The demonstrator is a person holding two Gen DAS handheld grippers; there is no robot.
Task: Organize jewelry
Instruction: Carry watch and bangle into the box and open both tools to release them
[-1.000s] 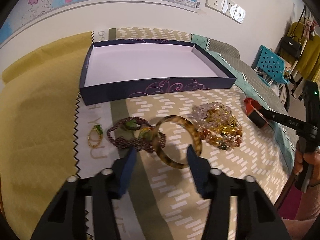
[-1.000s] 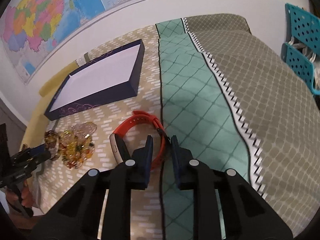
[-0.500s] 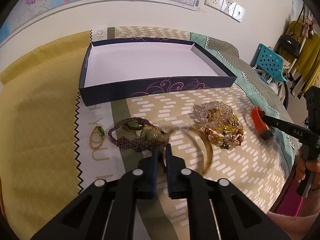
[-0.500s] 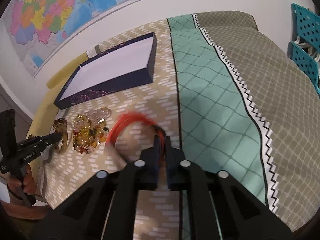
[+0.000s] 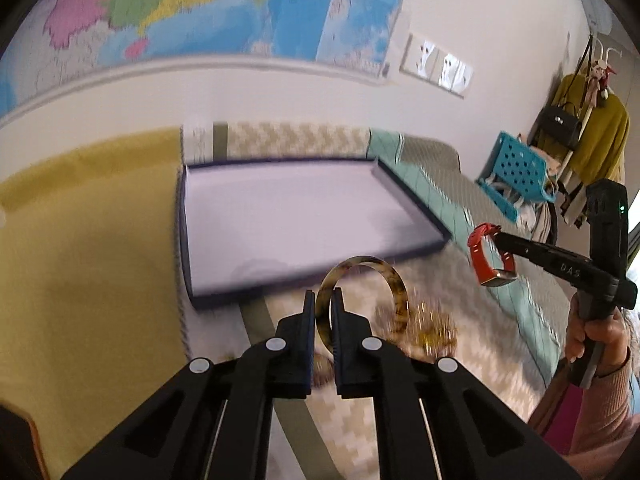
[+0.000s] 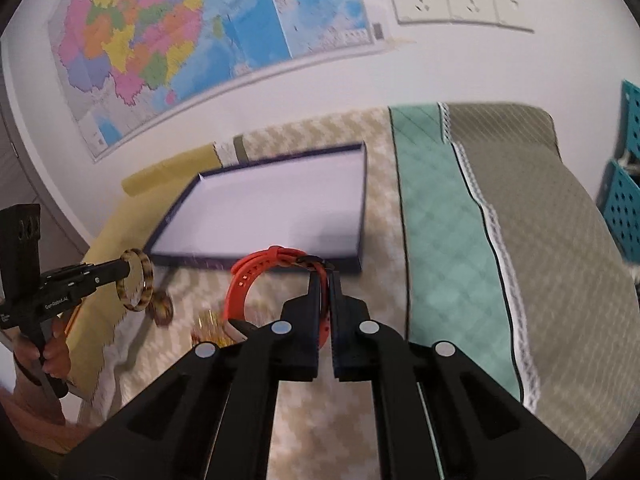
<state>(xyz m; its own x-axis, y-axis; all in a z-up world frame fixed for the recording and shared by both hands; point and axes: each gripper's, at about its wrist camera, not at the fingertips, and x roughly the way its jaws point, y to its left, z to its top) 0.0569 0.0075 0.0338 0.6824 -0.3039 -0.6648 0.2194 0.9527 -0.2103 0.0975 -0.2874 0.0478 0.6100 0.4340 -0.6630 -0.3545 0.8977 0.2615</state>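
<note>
The left wrist view shows the left gripper (image 5: pixel 321 306) with its jaws pinching the near edge of a tortoiseshell bangle (image 5: pixel 362 304), which stands upright off the bed in front of the shallow navy box (image 5: pixel 304 280); only this view takes in the coat rack (image 5: pixel 588 120) and blue stool (image 5: pixel 516 176) off to the right, and a blurred heap of amber beads (image 5: pixel 432 330) on the patterned bedspread (image 5: pixel 352 432) below the bangle. It also catches the right gripper (image 5: pixel 498 240) from the side, raised above the bedspread with a red watch band (image 5: pixel 486 258) hanging from its tip. The right wrist view shows those jaws pressed together on the band's (image 6: pixel 260 280) strap near its buckle, the loop curling out to the left, and the person's left hand (image 6: pixel 44 356) wrapped round the left gripper's (image 6: pixel 127 269) handle at the bed's edge, holding it level with the bangle (image 6: pixel 138 280) upright in the air. Only this view shows the wall sockets (image 6: pixel 452 0) clearly.
</note>
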